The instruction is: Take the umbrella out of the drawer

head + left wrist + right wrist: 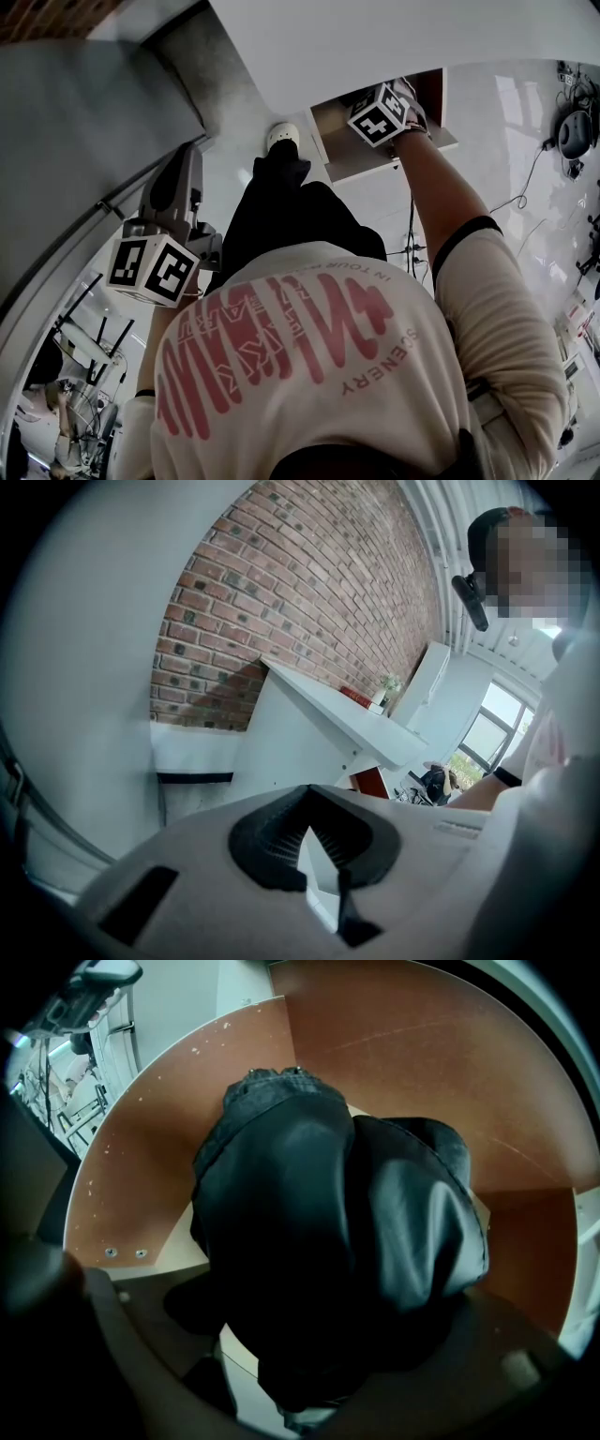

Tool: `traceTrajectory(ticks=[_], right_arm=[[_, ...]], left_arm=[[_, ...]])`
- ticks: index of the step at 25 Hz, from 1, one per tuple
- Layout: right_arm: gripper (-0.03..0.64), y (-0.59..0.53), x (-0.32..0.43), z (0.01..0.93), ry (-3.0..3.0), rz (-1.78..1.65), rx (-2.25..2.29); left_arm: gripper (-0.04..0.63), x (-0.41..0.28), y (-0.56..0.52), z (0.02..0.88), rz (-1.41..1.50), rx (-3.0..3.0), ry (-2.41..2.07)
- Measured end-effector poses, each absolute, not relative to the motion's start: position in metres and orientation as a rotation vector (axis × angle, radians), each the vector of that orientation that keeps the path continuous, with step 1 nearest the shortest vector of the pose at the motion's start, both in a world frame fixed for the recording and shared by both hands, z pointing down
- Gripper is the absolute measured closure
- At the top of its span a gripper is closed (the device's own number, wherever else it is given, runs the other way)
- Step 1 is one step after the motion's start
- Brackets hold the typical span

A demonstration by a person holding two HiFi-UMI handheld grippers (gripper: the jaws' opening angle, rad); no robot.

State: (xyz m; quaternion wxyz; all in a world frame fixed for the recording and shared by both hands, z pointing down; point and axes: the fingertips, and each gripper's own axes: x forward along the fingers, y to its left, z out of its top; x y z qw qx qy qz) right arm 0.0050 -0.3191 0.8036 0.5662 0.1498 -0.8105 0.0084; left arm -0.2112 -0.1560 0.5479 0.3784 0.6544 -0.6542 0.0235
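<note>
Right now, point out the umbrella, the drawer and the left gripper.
umbrella point(328, 1232), right gripper view, on its folded black fabric.
drawer point(441, 1063), right gripper view, on a brown inner panel.
left gripper point(312, 850), left gripper view, midway between its fingertips.

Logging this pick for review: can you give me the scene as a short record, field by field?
drawer: open, brown inside
umbrella: black, folded, in the drawer
right tongs: shut on the umbrella
left tongs: shut, empty, away from the drawer
stage: umbrella gripped, seemingly not yet out
</note>
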Motion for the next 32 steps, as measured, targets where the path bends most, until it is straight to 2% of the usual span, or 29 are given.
traceTrajectory(ticks=[3,6,32], right_arm=[[0.212,-0.318,0.007,0.804,-1.904,0.013,0.358],[0.290,-0.315,0.007,0.800,-1.896,0.010,0.367],[0.333,-0.292,0.028,0.792,-1.727,-0.106,0.258]], left_arm=[[0.589,-0.212,-0.151,0.548,0.054,1.683,-1.682],[0.589,-0.214,-0.141,0.547,0.050,1.682,-1.693],[0.589,-0.213,-0.128,0.530,0.048,1.641,-1.637]])
